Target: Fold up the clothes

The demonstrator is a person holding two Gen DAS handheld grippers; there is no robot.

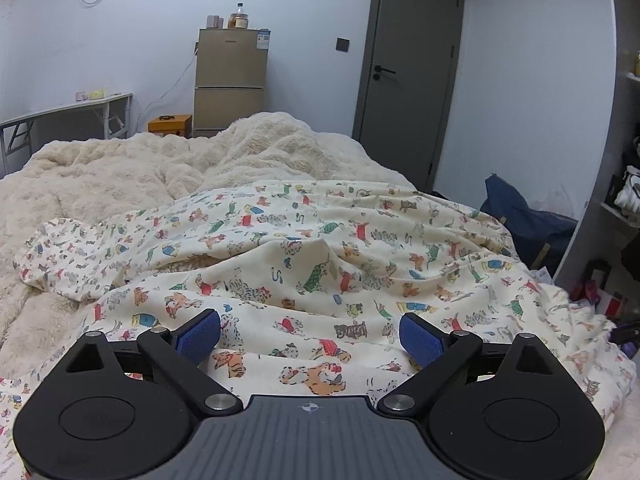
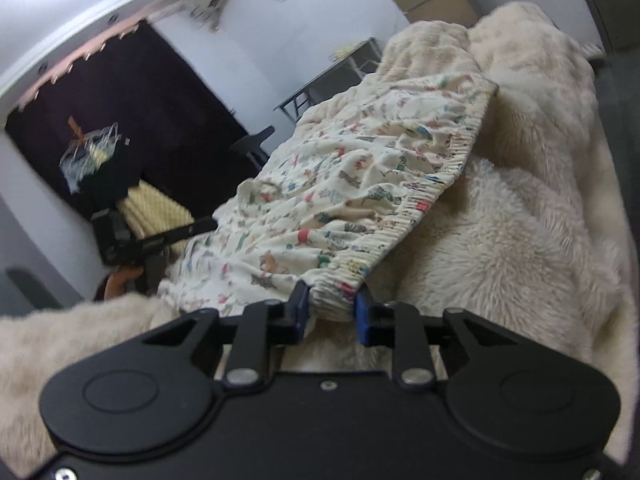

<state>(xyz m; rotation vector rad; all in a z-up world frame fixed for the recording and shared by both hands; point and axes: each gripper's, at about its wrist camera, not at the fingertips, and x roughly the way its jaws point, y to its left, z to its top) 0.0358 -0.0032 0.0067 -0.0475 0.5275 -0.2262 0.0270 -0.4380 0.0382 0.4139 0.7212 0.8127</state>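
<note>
the right hand-held gripper (image 2: pixel 332 314) pinches the gathered elastic waistband corner of the printed cotton pants (image 2: pixel 340 184) on the fluffy bed (image 2: pixel 520 240), the left hand-held gripper (image 1: pixel 310 336) gaping wide over crumpled cloth.

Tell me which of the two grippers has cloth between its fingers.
The right gripper: its fingers close on the elastic waistband of the printed garment. The left gripper is open wide above the cloth.

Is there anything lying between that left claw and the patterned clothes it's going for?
Nothing visible. The left gripper is open right over the printed garment, with only that cloth between its fingers.
</note>
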